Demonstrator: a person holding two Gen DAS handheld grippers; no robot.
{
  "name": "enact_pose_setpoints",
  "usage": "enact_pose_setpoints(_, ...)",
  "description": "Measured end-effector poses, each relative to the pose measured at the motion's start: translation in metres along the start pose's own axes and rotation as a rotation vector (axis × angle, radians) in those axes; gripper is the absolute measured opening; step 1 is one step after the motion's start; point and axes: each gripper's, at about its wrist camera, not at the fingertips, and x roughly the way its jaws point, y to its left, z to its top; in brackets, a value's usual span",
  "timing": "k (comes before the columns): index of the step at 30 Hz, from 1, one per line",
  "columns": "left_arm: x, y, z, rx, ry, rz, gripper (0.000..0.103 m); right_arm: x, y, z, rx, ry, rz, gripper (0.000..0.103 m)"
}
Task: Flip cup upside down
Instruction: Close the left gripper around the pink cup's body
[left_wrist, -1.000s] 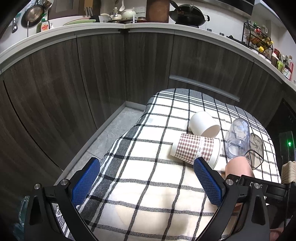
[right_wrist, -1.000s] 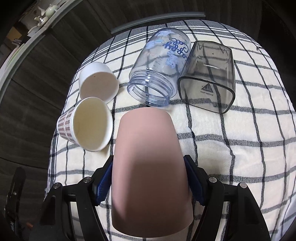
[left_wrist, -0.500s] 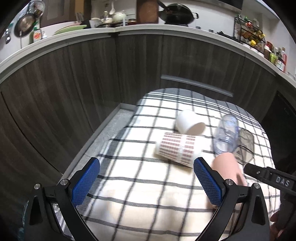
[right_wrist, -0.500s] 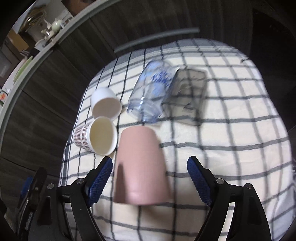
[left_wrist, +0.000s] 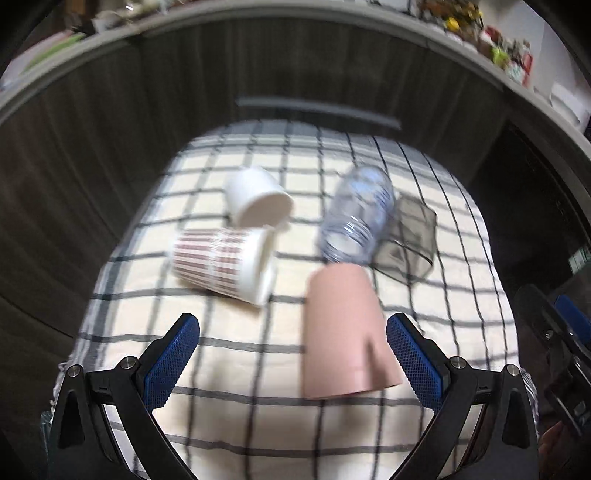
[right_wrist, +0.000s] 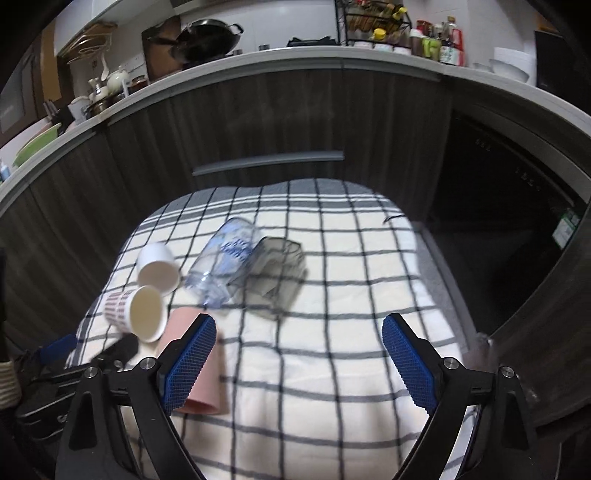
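A pink cup (left_wrist: 343, 328) stands mouth-down on the checked cloth (left_wrist: 236, 369); in the right wrist view the pink cup (right_wrist: 207, 384) shows partly behind my left finger. My left gripper (left_wrist: 291, 358) is open, with the pink cup just inside its right finger. My right gripper (right_wrist: 299, 358) is open and empty, drawn back to the right of the cup. A checked paper cup (left_wrist: 225, 266), a white cup (left_wrist: 255, 201), a clear jar (left_wrist: 358, 218) and a grey tumbler (left_wrist: 406, 243) lie on their sides beyond it.
Dark cabinet fronts (right_wrist: 258, 122) with a grey handle (right_wrist: 269, 162) stand behind the table. The counter above holds a wok (right_wrist: 207, 37), bottles and dishes. The cloth's right half (right_wrist: 369, 266) is bare. The right gripper's body (left_wrist: 554, 350) shows at the left view's right edge.
My right gripper let go of the pink cup, opened and pulled back and up. My left gripper moved right and tilted down toward the pink cup.
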Motion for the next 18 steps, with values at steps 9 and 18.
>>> enact_pose_setpoints(9,0.047,-0.034,0.029,0.025,0.268,-0.073,0.103,0.005,-0.024,0.015,0.067,-0.036,0.006,0.092)
enact_pose_setpoints(18,0.092,-0.042,0.046,0.022,0.467,-0.047,0.103,0.036,-0.034,0.029,0.109,0.018,0.027,0.092)
